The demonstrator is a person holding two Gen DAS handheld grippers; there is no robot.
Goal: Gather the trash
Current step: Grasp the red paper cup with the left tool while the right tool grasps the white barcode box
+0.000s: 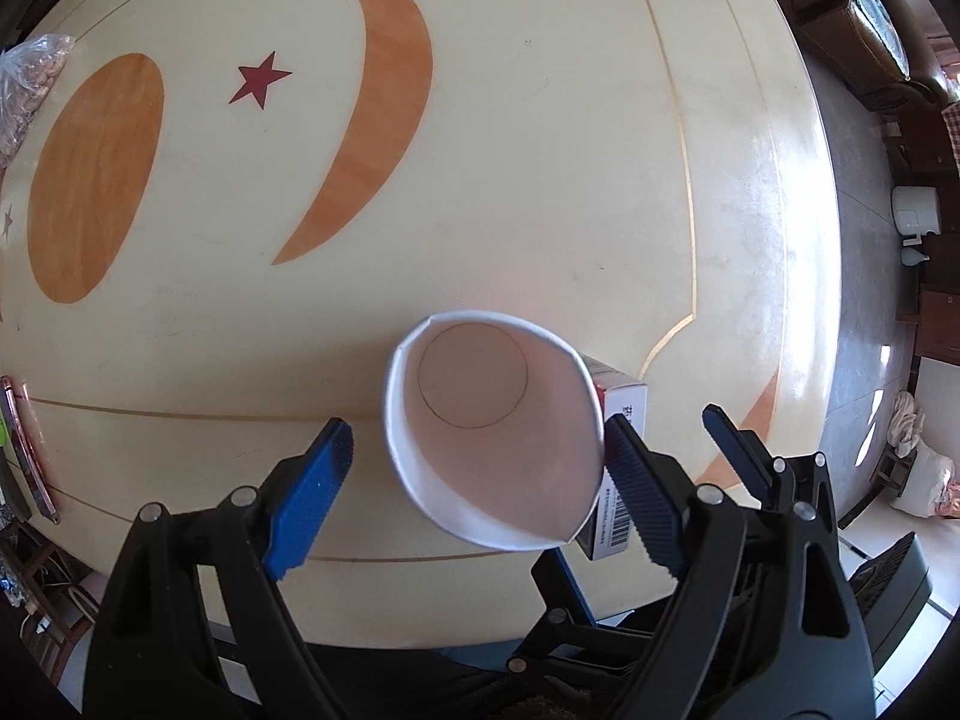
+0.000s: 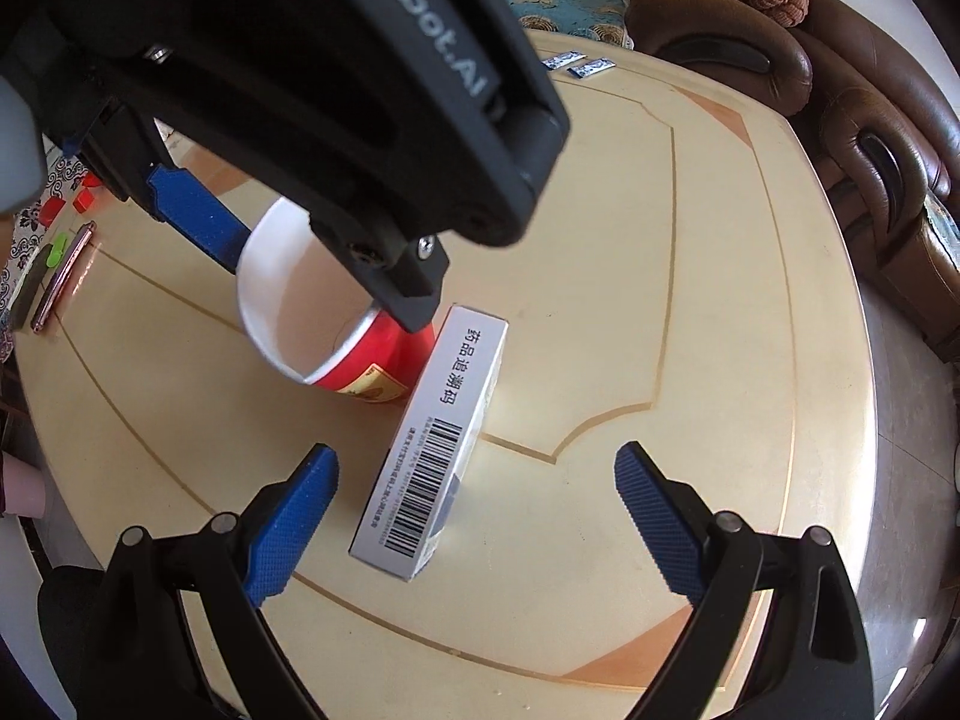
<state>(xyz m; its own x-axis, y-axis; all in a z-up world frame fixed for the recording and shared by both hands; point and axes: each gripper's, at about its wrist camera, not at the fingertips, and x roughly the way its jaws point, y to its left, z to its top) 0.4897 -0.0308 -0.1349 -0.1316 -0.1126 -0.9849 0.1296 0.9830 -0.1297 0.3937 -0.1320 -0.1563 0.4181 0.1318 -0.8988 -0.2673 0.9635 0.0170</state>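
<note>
A red paper cup with a white inside (image 1: 492, 426) lies on its side on the cream table, its mouth dented. My left gripper (image 1: 480, 468) is open around the cup's mouth, one finger on each side. The cup (image 2: 336, 330) and the left gripper (image 2: 312, 264) also show in the right wrist view. A white medicine box with a barcode (image 2: 438, 450) lies right beside the cup; in the left wrist view the box (image 1: 621, 420) is partly hidden behind the cup. My right gripper (image 2: 477, 510) is open, its fingers on either side of the box's near end.
The round table (image 1: 540, 150) has orange moon and oval inlays and a red star. A bag of nuts (image 1: 27, 96) sits at its far left. A phone (image 2: 63, 279) lies near the left edge, two small blue sachets (image 2: 579, 63) at the far edge. Brown leather sofas (image 2: 870, 138) stand behind the table.
</note>
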